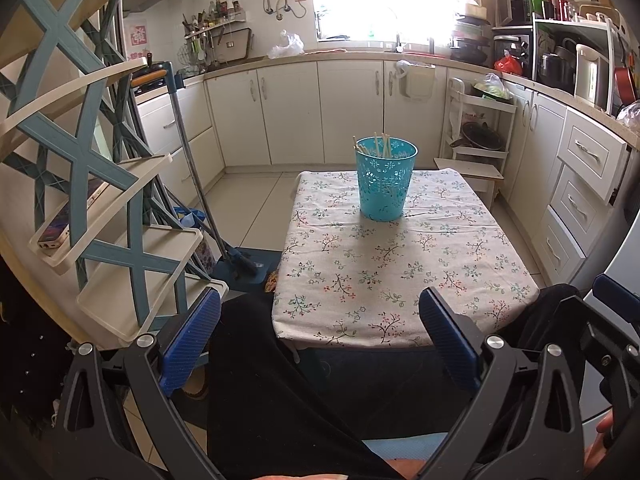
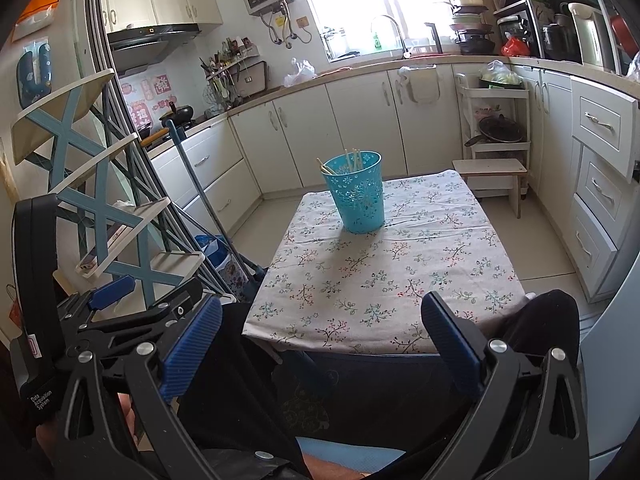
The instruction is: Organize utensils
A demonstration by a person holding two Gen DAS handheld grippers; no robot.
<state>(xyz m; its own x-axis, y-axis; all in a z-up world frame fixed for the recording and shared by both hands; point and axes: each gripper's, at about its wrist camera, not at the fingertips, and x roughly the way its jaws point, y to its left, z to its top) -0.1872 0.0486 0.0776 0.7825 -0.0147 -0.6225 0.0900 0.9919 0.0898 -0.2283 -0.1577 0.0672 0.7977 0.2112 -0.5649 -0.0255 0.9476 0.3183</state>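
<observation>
left gripper and right gripper are being held wide apart, empty, near table edge | thin pale wooden chopsticks are standing in perforated turquoise plastic basket mid-table | judged light, stiff, slippery; best pinched at protruding tops | floral cloth-covered table otherwise bare | cream kitchen cabinets are being seen behind

Both wrist cameras sat low at the near edge of the table, well back from the turquoise basket ahead, facing the kitchen window wall. The left view looked from slightly left; the right view showed the left gripper beside it. Both shared table, basket and cabinets.
</observation>
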